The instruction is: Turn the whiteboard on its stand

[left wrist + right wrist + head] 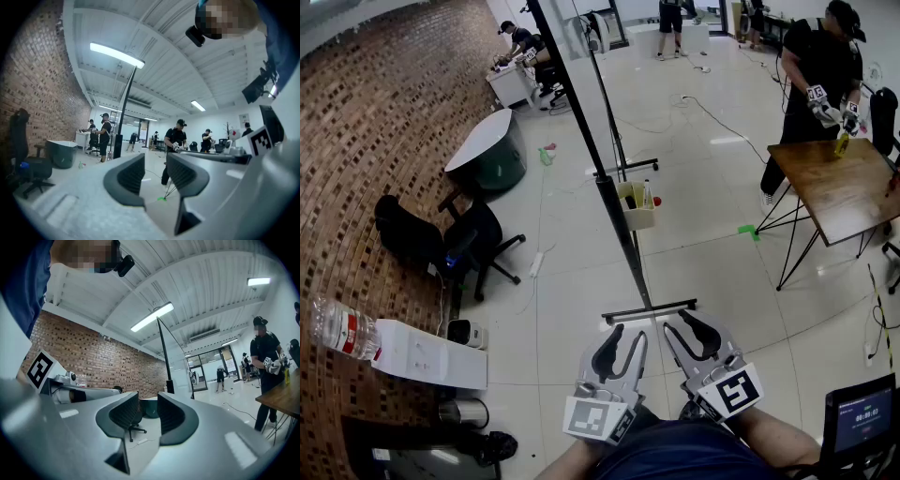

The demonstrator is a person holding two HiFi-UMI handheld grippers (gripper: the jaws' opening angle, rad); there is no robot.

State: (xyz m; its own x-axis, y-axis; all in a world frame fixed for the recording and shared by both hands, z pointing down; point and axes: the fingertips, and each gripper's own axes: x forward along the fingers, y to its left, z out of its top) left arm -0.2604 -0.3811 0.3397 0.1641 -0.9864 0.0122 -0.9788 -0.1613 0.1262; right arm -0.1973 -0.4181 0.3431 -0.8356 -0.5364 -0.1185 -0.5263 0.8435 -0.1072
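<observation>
**Spotter:** Start at the jaws. What have you got?

**Operator:** On the left gripper (156,177) the pads are drawn in to a slim gap with nothing between them. The right gripper (148,416) is the same, nearly together and empty. I'm holding both low, close to my body, pointing about level.

**Spotter:** And the whiteboard?

**Operator:** The whiteboard (617,225) stands edge-on to me on the floor, straight ahead. Its near foot bar (649,310) lies just beyond my grippers in the head view, untouched. I'd say the turn hasn't begun.

**Spotter:** What bites you first?

**Operator:** The jaws as they stand. If I go in like this, they'll butt against the dark frame instead of closing round it. A shove on that thin edge could rock the whole stand, so I'd want them wider before I reach.

**Spotter:** And once it swings?

**Operator:** Watch the marker tray (637,214) hung on the board's right side. A jerky turn could shake its contents out. Left of the stand, a power strip (536,264) and its cable lie on the floor, with an office chair (478,239) beyond. A foot bar sweeping that way may snag the cable or knock the chair. The wooden table (839,192) on the right, with a person at it, is well apart and less of a worry.
</observation>
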